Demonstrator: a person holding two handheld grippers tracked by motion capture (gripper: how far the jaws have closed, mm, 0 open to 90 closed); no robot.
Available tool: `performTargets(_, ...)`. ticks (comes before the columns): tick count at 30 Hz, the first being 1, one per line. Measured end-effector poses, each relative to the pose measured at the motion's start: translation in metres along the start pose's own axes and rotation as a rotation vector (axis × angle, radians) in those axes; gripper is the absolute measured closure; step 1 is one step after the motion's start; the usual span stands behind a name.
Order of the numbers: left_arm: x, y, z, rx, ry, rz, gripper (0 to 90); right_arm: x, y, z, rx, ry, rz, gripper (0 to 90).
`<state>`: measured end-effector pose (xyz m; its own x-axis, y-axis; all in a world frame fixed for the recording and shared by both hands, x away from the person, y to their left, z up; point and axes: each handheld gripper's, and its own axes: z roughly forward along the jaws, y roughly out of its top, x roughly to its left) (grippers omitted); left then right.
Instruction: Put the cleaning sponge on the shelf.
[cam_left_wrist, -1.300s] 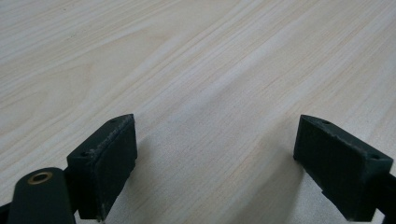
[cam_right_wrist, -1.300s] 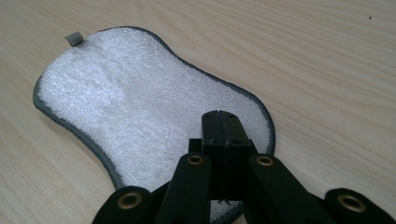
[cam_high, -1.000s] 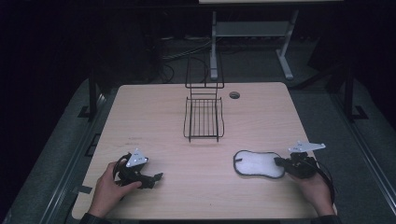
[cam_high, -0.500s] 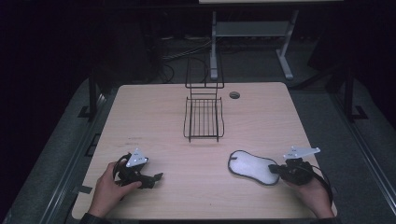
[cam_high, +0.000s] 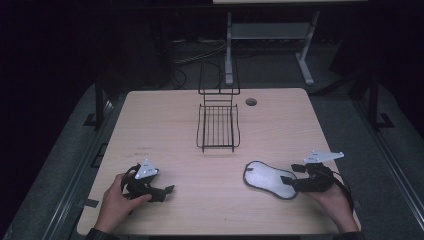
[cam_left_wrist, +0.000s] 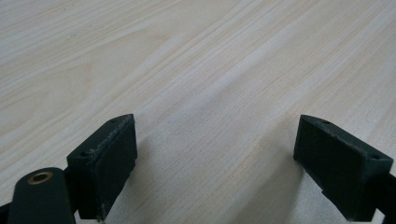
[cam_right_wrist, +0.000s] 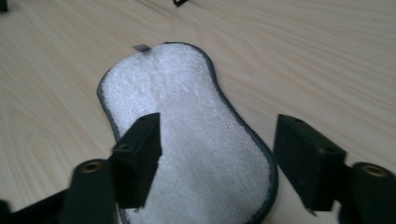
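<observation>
White terry cloth lies under the right gripper (cam_right_wrist: 217, 163), whose two black jaws stand well apart and have just been opening; the pad is below and between them, and neither jaw presses on it. This cloth pad (cam_right_wrist: 187, 135) is kidney-shaped, fluffy white with a dark grey bound edge, and a small grey tag sticks out at its far end. It lies flat on the table. In the high view the right gripper (cam_high: 289, 181) sits at the pad's (cam_high: 265, 178) right end, held by the person's right hand (cam_high: 332, 202) at the table's near right corner, with the grey three-cornered plate on top of it.

Across the table, the left gripper (cam_high: 167, 190) rests low over the wood near the near left edge, in the person's left hand (cam_high: 116, 202), well apart from the pad. In its own view the left gripper (cam_left_wrist: 215, 154) has its jaws spread wide with bare pale wood grain between them, holding nothing.

Farther out, a black wire rack (cam_high: 218, 125) stands at the table's middle toward the far side, its back rising upright. A small round hole (cam_high: 251, 102) shows in the wooden table (cam_high: 165, 125) just right of the rack.
</observation>
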<state>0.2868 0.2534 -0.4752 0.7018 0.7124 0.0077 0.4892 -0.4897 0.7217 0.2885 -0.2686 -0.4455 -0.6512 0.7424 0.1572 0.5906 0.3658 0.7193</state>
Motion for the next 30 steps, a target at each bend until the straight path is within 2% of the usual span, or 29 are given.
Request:
performTargets(1,0.0,0.0,0.0,0.0,0.0,0.0,12.6,0.0,0.0,0.0,0.0,0.0,0.0,28.8)
performTargets(2,0.0,0.0,0.0,0.0,0.0,0.0,12.6,-0.002,0.001,0.004,0.02,0.014,0.001,21.4)
performTargets(3,0.0,0.0,0.0,0.0,0.0,0.0,12.6,-0.002,0.001,0.004,0.02,0.014,0.001,21.4)
performTargets(4,0.0,0.0,0.0,0.0,0.001,-0.002,12.6,-0.004,0.002,0.008,0.024,0.033,-0.01,16.3)
performTargets(5,0.0,0.0,0.0,-0.001,0.001,-0.005,12.6,-0.004,0.004,0.009,0.034,0.034,-0.01,14.3)
performTargets(6,0.0,0.0,0.0,0.0,0.0,-0.004,12.6,-0.004,0.006,0.011,0.036,0.029,-0.032,13.6)
performTargets(11,0.0,0.0,0.0,-0.001,0.0,-0.006,12.6,-0.001,0.018,0.019,0.048,0.07,-0.072,10.9)
performTargets(15,-0.001,0.0,0.0,-0.004,0.0,-0.009,12.6,0.001,0.021,0.027,0.075,0.071,-0.097,9.3)
performTargets(22,0.0,0.0,0.0,-0.003,0.0,-0.005,12.6,0.006,0.028,0.038,0.109,0.103,-0.136,8.3)
performTargets(30,0.0,0.0,0.0,-0.001,0.001,-0.002,12.6,0.007,0.025,0.044,0.153,0.089,-0.155,8.3)
